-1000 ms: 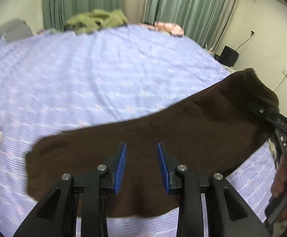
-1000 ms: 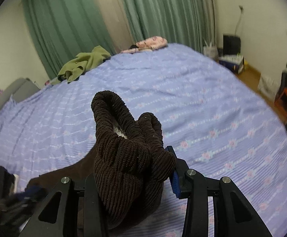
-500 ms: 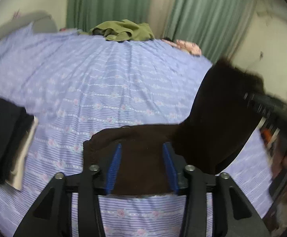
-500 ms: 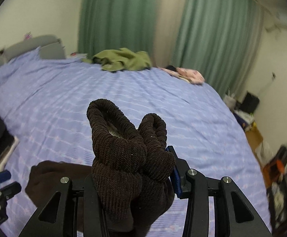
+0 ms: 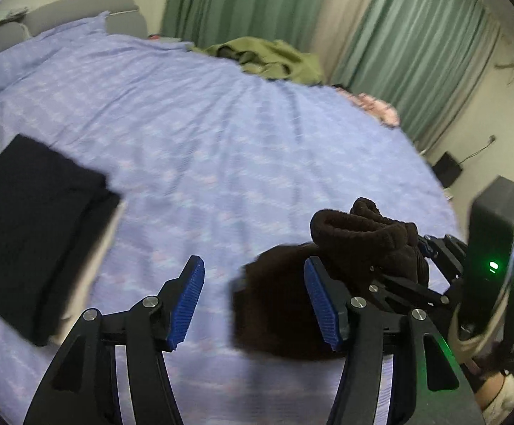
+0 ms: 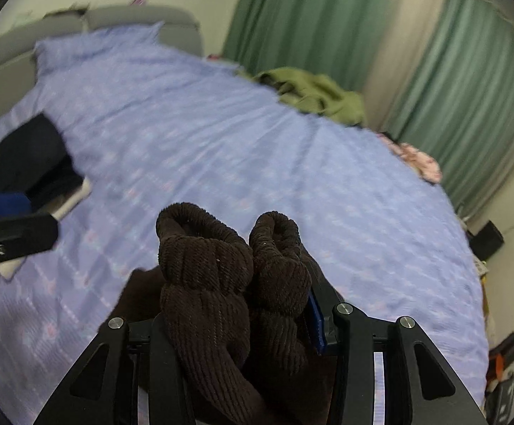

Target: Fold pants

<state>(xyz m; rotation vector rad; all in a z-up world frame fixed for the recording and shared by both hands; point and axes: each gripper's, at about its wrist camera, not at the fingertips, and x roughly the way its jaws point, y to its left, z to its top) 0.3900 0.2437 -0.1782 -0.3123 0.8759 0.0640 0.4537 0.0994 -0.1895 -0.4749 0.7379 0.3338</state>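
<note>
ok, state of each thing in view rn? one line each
left hand-held gripper: open, jaws just been opening, nothing between them
right hand-held gripper: shut on brown pants
brown pants: bunched in grip, rest lying on bed
black garment: folded, on bed
green garment: crumpled, far edge
bed: sheet spread

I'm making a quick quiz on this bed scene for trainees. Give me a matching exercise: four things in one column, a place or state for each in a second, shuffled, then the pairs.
Things
1. brown corduroy pants
2. left gripper
3. olive green garment
4. black folded clothes

Places or states
A. crumpled at the bed's far edge by the curtains
B. bunched between the right gripper's fingers
C. stacked flat on the bedsheet's left side
D. jaws apart, nothing clamped between them

Pairs: 1-B, 2-D, 3-A, 4-C
</note>
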